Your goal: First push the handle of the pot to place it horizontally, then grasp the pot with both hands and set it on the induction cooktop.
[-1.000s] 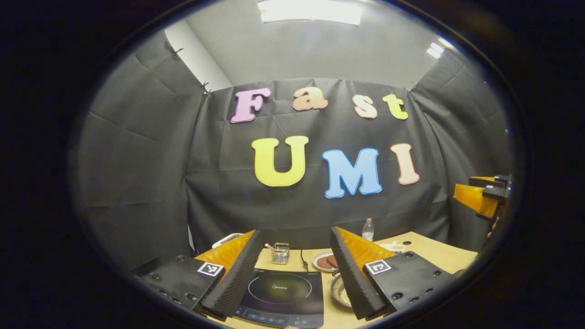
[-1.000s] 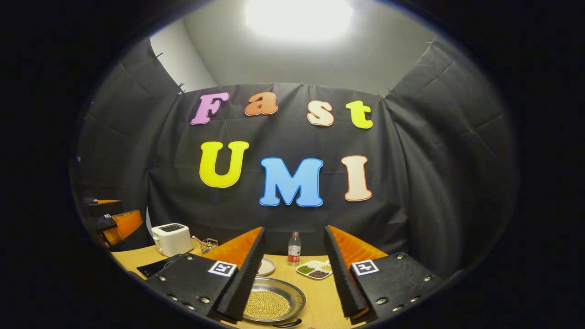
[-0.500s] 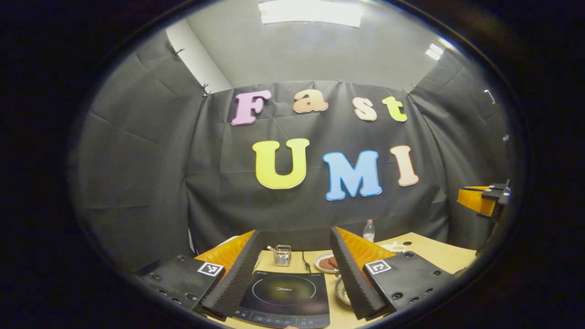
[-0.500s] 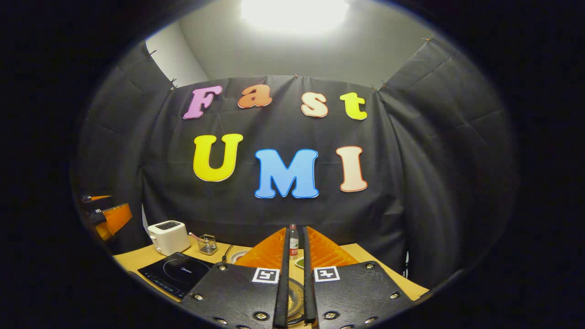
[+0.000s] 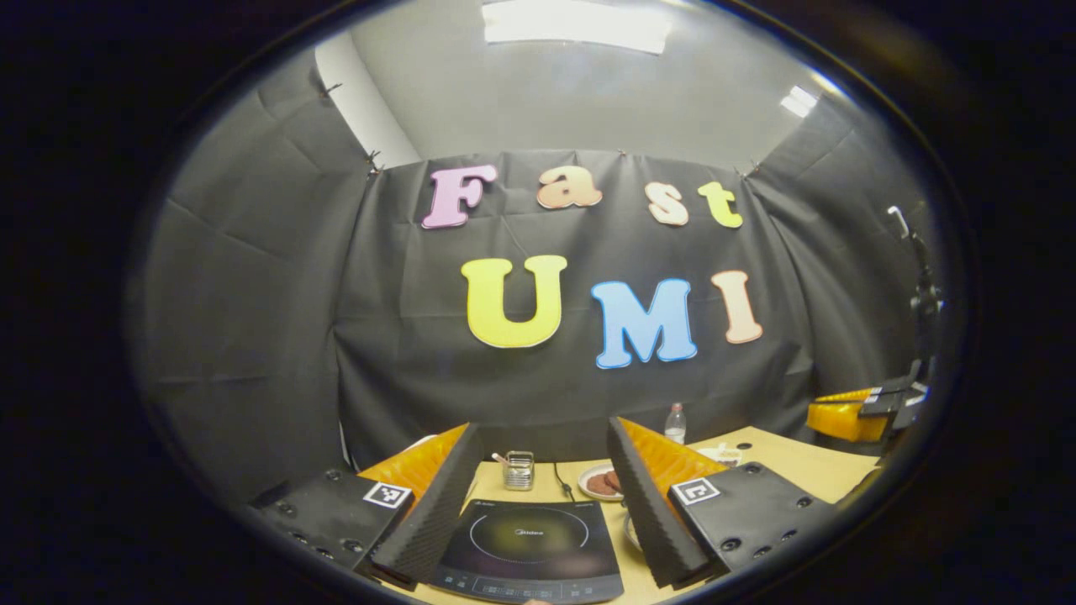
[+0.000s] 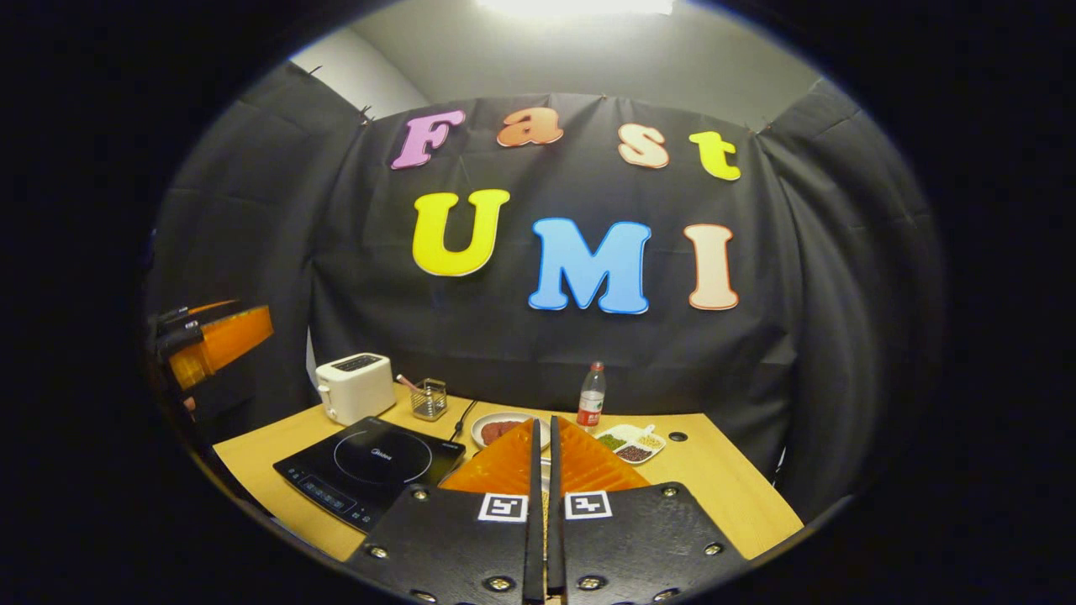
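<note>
Right claw point(image 6: 542, 470) now lower, fingers together; left claw point(image 5: 538, 496) unchanged, fingers apart, one cooktop point(image 5: 530, 546) between them; one bottle point(image 6: 591, 397) ahead.

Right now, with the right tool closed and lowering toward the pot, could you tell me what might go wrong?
1. The right tool has its jaws nearly together and blocks its own view of the pot; the handle is hidden, so the push may miss.
2. The plate and bottle stand just behind; a hard push could slide the pot into them.
3. The left tool is open over the cooktop, where the pot must land.
</note>
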`<move>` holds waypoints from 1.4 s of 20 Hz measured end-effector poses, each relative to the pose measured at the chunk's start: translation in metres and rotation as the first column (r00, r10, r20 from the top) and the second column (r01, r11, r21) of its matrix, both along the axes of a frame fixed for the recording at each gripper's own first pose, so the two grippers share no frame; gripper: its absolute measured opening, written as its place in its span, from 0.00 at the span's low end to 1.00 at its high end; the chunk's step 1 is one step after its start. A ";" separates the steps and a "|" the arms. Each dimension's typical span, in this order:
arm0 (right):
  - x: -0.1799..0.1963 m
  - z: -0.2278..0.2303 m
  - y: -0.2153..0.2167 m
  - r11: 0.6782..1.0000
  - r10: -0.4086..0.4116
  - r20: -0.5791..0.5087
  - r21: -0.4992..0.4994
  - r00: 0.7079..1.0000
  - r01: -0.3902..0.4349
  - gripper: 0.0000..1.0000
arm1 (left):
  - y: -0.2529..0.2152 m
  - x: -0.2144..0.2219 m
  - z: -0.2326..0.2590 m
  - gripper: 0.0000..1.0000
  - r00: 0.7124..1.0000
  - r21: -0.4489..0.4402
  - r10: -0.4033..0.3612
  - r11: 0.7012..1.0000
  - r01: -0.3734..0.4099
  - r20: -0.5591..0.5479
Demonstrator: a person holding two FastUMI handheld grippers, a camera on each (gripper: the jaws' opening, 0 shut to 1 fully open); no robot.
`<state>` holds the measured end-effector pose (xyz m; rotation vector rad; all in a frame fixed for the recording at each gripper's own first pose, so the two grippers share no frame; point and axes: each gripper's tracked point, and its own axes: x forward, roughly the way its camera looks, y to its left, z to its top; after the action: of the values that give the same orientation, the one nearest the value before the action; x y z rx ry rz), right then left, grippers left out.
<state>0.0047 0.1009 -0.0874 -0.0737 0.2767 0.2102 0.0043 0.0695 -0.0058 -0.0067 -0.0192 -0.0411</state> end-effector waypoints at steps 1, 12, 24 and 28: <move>-0.003 -0.005 0.005 1.000 0.026 -0.015 -0.008 1.000 -0.026 0.02 | 0.003 0.000 0.000 0.97 1.000 -0.002 0.002 1.000 -0.002 -0.002; -0.016 -0.100 0.023 0.978 0.197 -0.282 -0.014 0.939 -0.210 0.02 | 0.008 0.021 -0.018 0.99 0.999 0.000 0.038 0.999 -0.038 -0.038; -0.044 -0.189 -0.004 0.937 0.324 -0.487 0.049 0.811 -0.345 0.02 | -0.044 0.062 -0.033 0.97 0.994 0.024 0.062 0.998 -0.060 -0.087; -0.051 -0.214 -0.012 0.916 0.366 -0.554 0.074 0.748 -0.393 0.01 | -0.065 0.071 -0.043 0.99 0.992 0.027 0.066 0.998 -0.063 -0.109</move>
<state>-0.0463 0.0892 -0.3010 -0.1155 0.8621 0.6409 0.0750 0.0050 -0.0486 0.0155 0.0909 0.0236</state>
